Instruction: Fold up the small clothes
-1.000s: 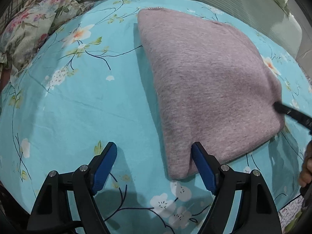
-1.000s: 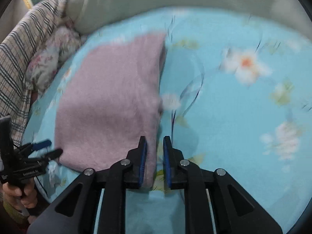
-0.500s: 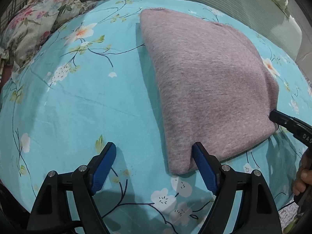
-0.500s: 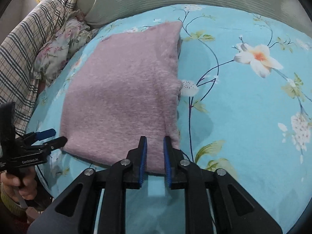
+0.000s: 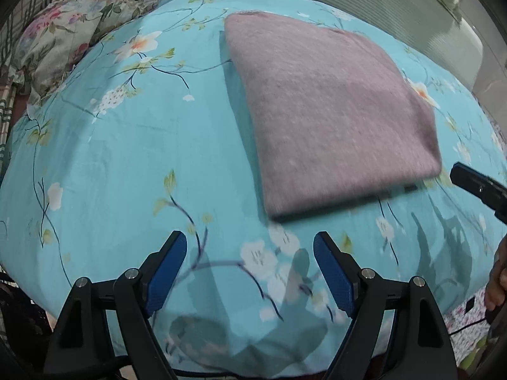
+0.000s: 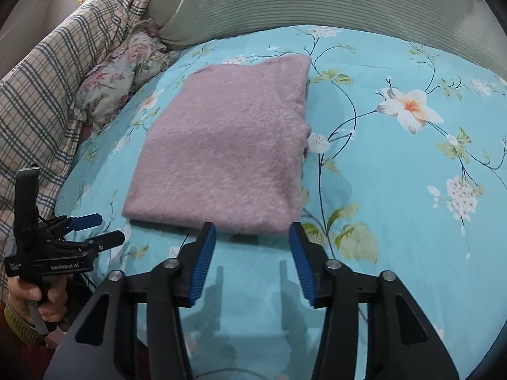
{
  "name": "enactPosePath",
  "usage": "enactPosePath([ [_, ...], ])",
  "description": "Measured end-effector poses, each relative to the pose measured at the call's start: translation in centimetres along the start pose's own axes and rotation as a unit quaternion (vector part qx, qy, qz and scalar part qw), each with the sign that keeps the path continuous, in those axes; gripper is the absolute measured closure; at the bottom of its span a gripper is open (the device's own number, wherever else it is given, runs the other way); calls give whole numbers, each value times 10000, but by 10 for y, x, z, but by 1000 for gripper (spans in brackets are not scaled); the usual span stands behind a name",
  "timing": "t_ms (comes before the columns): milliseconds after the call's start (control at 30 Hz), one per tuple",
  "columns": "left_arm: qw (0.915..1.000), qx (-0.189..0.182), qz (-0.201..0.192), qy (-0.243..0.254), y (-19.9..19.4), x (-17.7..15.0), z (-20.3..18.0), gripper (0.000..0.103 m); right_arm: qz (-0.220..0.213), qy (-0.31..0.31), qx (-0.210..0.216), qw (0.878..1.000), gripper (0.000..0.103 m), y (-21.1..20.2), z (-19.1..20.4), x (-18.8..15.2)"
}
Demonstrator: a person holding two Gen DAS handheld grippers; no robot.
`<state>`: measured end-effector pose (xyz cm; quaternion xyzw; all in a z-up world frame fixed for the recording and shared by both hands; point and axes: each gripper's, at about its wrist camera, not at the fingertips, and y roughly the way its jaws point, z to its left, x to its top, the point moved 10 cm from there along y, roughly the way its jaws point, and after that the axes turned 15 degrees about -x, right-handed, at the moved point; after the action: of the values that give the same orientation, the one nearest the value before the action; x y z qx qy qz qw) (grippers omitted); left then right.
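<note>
A pink fuzzy garment (image 5: pixel 329 110) lies folded into a flat rectangle on the turquoise floral bedsheet (image 5: pixel 126 158); it also shows in the right wrist view (image 6: pixel 228 158). My left gripper (image 5: pixel 250 269) is open and empty, a little back from the garment's near edge. My right gripper (image 6: pixel 252 253) is open and empty, just short of the garment's near edge. The left gripper also appears in the right wrist view (image 6: pixel 92 231), and the right gripper's tip shows at the right edge of the left wrist view (image 5: pixel 475 186).
A floral pillow (image 6: pixel 123 79) and a plaid blanket (image 6: pixel 47 88) lie at the left of the bed. A striped green cushion (image 6: pixel 285 3) runs along the far side. The bed's front edge is just below both grippers.
My right gripper opened and let go of the garment's edge. Both grippers pulled back from the garment, which now lies flat and free.
</note>
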<state>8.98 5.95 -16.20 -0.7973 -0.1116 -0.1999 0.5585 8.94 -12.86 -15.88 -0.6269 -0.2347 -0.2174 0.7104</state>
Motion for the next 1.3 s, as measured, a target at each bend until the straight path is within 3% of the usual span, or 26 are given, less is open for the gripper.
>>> enactPosePath([
  [167,9998,-77,39,176,-7,-19,-17,20,72,-243,33,9997,33,-12,10,-20],
  [367,9983,111,-229,531,-31,-18,-33,20,119,-434,53,9990,28,-24,16,-36],
  [567,9928,540,-523,935,-69,-1,-44,20,-82,-552,85,9984,21,-49,19,-25],
  [800,9901,551,-671,1102,-98,20,-54,17,-403,-738,167,9963,11,-78,28,-5],
  [1300,9918,803,-600,794,-75,35,-35,16,-132,-645,157,9977,8,-43,29,-3],
])
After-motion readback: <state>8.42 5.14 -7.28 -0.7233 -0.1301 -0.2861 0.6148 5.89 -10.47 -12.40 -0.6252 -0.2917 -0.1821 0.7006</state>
